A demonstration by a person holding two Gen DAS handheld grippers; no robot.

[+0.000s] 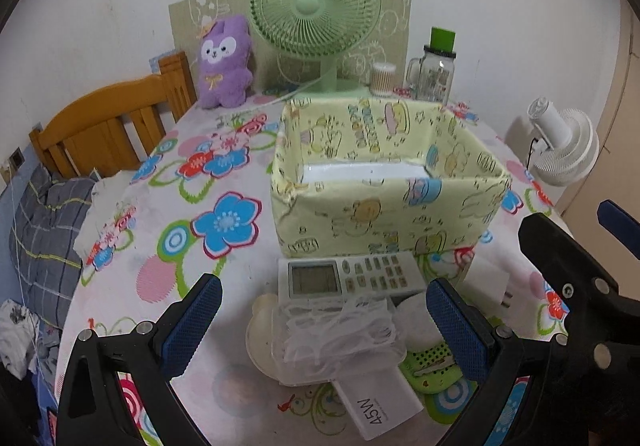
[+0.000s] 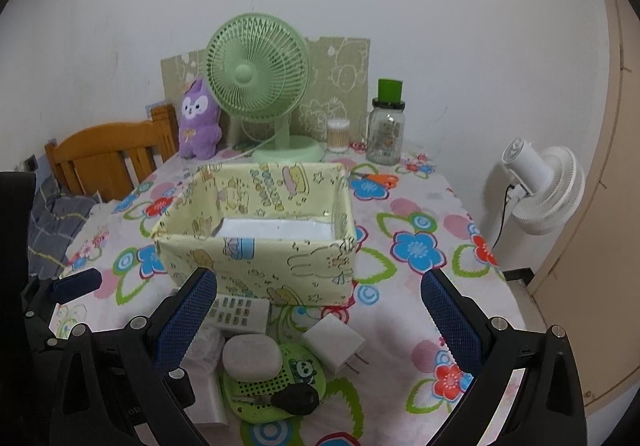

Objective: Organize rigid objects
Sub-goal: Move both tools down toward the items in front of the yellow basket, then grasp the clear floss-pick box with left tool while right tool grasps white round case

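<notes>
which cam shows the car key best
The right wrist view: the black car key lies in full sight on the green perforated disc, head and metal blade both visible. In the left wrist view only the blade shows on the disc; the right finger of the left gripper hides the head.

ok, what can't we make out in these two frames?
- Box floor: near wall hides its front part, both views.
- Key blade: blurred in right wrist view.
- Remote: left part behind right claw finger.
- Charger label: only "45W" legible.

"45W" on white charger box [image 1: 376, 406]
</notes>
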